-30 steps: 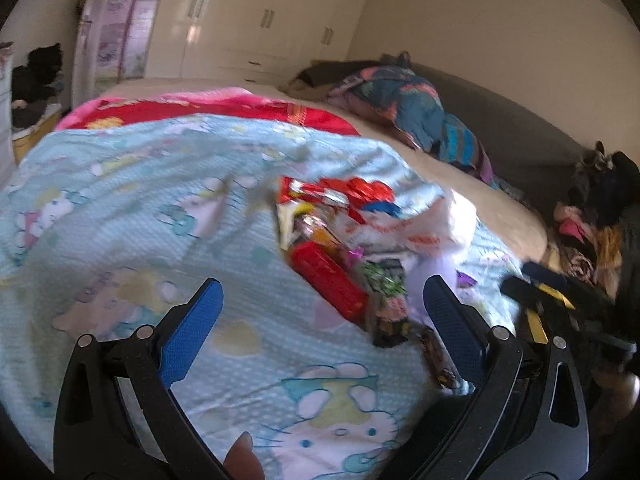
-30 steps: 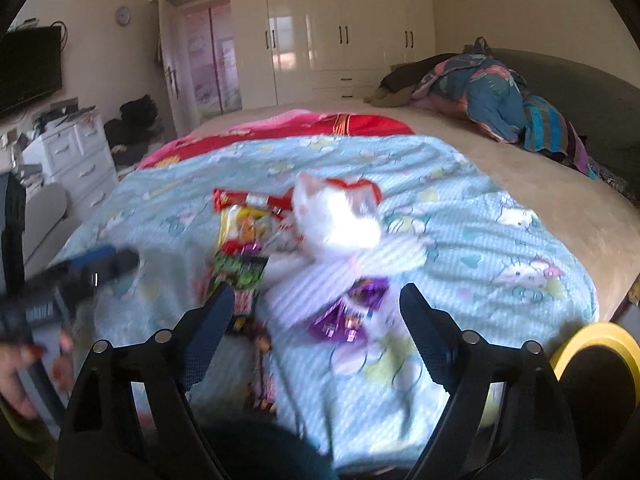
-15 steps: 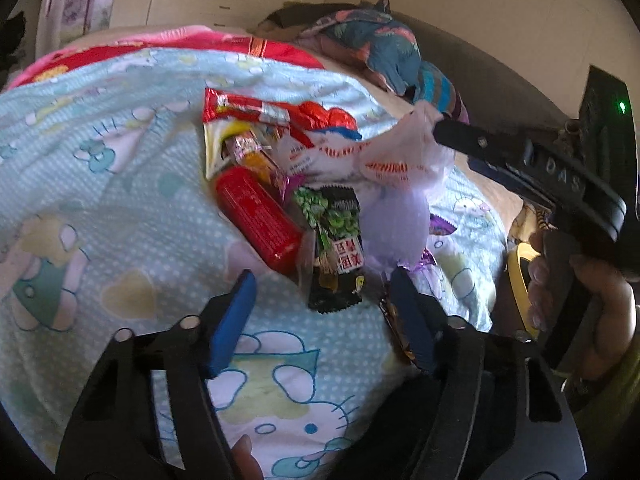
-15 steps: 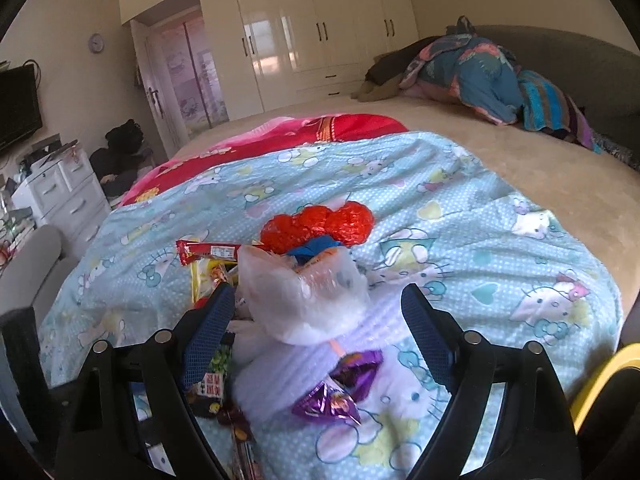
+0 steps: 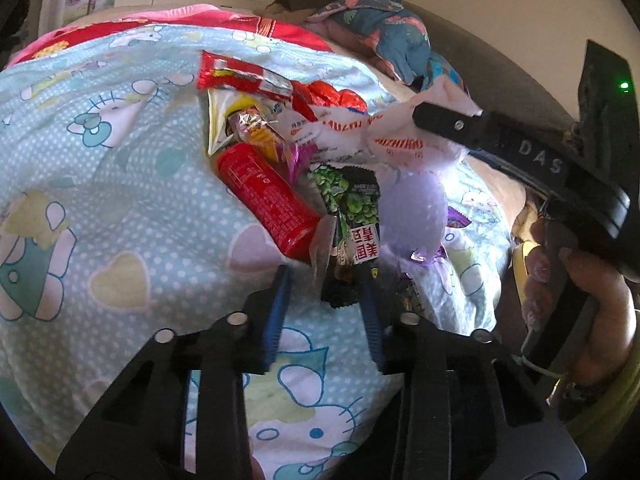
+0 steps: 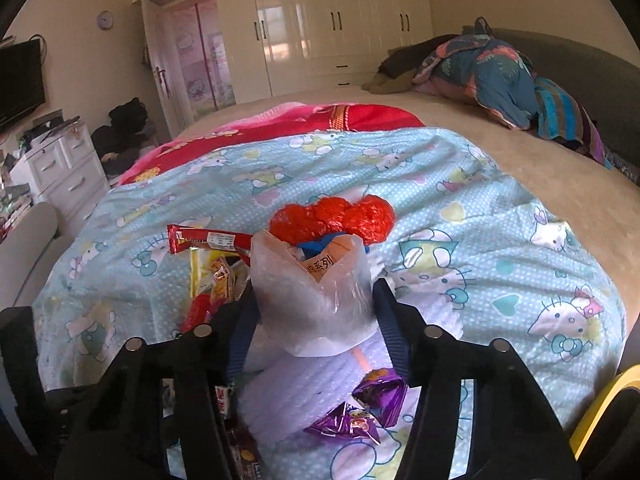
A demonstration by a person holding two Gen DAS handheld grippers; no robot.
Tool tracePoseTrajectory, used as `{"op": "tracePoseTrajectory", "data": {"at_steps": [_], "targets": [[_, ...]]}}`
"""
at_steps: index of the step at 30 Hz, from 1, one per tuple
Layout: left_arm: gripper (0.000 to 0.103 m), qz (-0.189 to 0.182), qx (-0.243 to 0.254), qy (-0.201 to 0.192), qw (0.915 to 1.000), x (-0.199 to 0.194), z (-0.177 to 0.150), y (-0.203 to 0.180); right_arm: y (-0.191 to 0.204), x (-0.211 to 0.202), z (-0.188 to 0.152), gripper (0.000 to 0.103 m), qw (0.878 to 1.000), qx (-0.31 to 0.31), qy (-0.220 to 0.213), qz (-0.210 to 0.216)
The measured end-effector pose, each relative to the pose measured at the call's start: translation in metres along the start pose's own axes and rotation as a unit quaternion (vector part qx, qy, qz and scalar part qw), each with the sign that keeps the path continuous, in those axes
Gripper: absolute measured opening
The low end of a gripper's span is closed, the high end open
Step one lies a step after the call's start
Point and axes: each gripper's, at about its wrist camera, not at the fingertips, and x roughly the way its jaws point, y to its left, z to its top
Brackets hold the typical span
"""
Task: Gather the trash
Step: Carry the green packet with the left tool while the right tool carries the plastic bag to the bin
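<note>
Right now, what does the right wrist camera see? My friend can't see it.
The right hand-held gripper is closing around a clear plastic bag on a Hello Kitty blanket. Snack wrappers lie left of the bag, purple wrappers in front, and white wardrobes stand behind.

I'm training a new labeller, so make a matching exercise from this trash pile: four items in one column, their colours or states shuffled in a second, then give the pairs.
Items
1. Cylindrical can
2. Pea snack packet
3. Thin plastic bag
4. Foil wrapper

Descriptions
A. Purple, crumpled, lying near the bed's edge
B. Translucent white, between the right gripper's fingers
C. Red, lying on its side on the quilt
D. Black with green peas, its end between the left gripper's fingers

Pairs: 1-C, 2-D, 3-B, 4-A
</note>
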Motion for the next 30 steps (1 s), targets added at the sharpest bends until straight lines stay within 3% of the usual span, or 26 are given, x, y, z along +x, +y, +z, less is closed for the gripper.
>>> {"op": "tracePoseTrajectory", "data": {"at_steps": [7,15,23,30], "targets": [[0.006,-0.020,0.016,-0.002,0.9997,-0.004,-0.001,-0.006,0.002,-0.024,0.006,0.049,0.999,0.005,-0.032,-0.006],[0.005,-0.039,0.018,-0.034,0.9985,-0.028,0.006,-0.010,-0.005,-0.057,0.008,0.049,0.997,0.016,-0.066,-0.036],[0.005,-0.039,0.040,-0.069,0.9960,-0.050,0.016,-0.022,-0.011,-0.091,-0.001,0.049,0.996,-0.006,-0.062,-0.069],[0.005,-0.035,0.033,-0.077,0.9959,-0.051,0.025,-0.023,-0.012,-0.126,-0.009,0.049,0.992,-0.033,-0.074,-0.093]]}}
